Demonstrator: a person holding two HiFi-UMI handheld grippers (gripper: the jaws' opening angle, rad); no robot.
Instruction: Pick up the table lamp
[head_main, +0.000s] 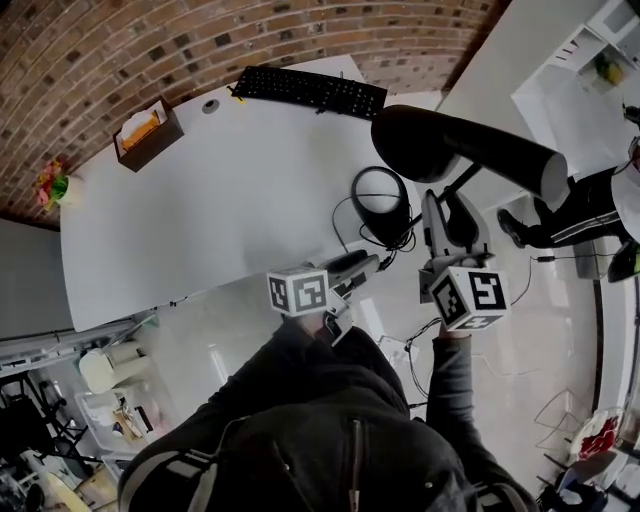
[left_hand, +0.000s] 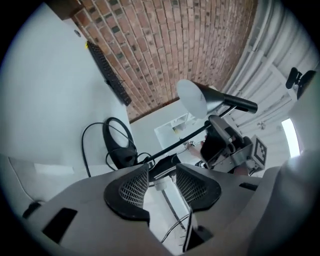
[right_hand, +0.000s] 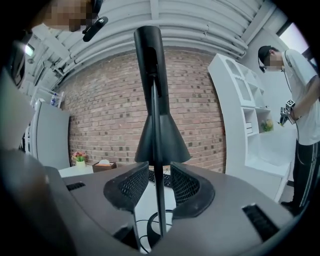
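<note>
The table lamp has a black cone shade (head_main: 455, 148), a thin black stem (right_hand: 158, 150) and a ring base (head_main: 380, 193) that lies at the white table's (head_main: 200, 210) near right edge, with a black cable coiled by it. My right gripper (head_main: 447, 212) is open around the stem, which runs upright between its jaws (right_hand: 160, 177) with a gap on each side. My left gripper (head_main: 368, 268) is open just off the table edge, below the base. In the left gripper view the jaws (left_hand: 162, 175) hold nothing, and the stem (left_hand: 195, 135) slants up behind them to the shade (left_hand: 200, 97).
A black keyboard (head_main: 310, 90) lies at the table's far edge and a brown tissue box (head_main: 147, 133) at its far left. Flowers (head_main: 52, 183) stand beyond the left corner. A person (head_main: 590, 205) stands to the right by white shelves (right_hand: 250, 120). Cables (head_main: 420, 345) hang toward the floor.
</note>
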